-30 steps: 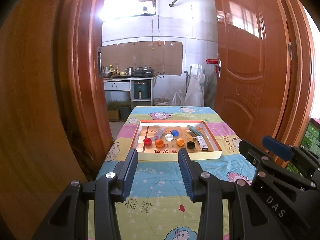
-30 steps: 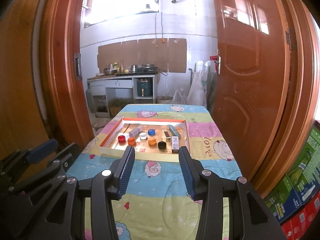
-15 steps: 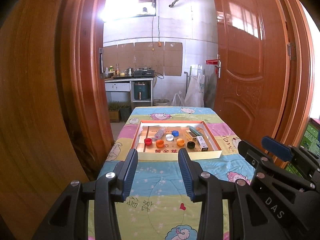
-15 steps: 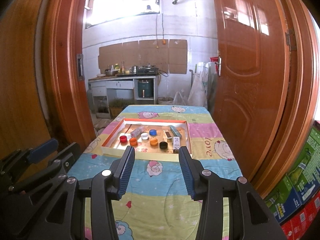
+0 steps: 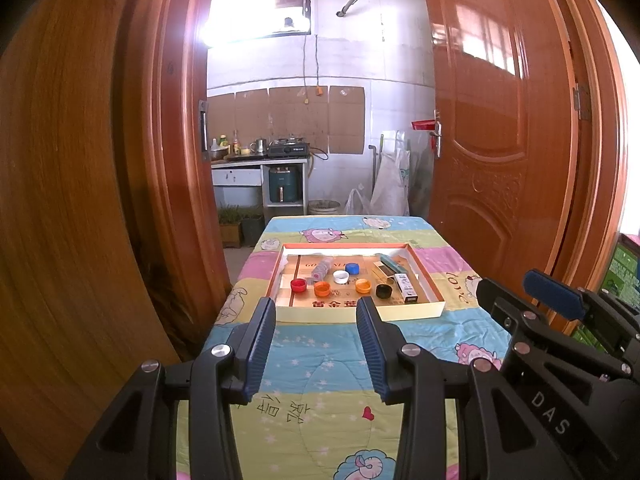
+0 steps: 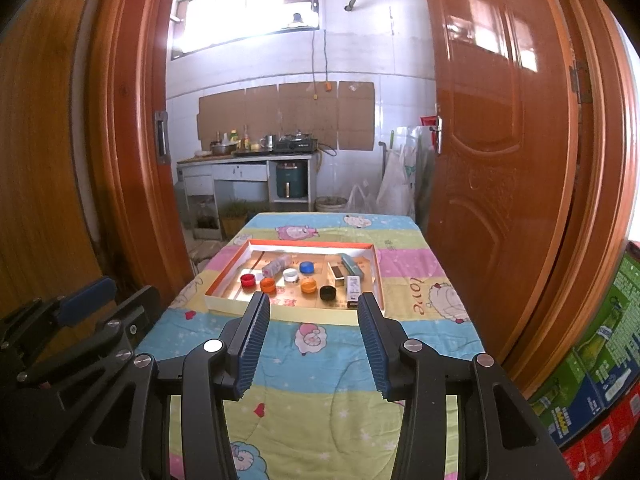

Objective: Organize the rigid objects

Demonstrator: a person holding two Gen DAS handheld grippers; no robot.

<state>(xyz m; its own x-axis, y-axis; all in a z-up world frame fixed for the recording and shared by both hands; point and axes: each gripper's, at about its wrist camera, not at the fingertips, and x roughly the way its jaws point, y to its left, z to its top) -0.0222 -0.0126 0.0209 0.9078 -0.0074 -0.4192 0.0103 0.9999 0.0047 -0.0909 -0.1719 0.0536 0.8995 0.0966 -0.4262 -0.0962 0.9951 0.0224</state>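
Holding left gripper [image 5: 316,320] and right gripper [image 6: 314,316] wide, empty, near table end. Caps [image 5: 322,289], boxes [image 5: 406,288] lie inside far tray [image 5: 360,312]; I judge sorted or unsorted unclear. Approach low over rim.

Coloured bottle caps [image 5: 322,289] and small boxes [image 5: 406,287] — loose inside shallow tray [image 5: 430,307]

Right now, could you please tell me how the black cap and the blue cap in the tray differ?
The black cap lies in the tray's front row, near the boxes on the right; the blue cap lies further back, nearer the middle. The black cap is dark and dull; the blue cap is bright. Both are small round caps resting on the tray floor, untouched.
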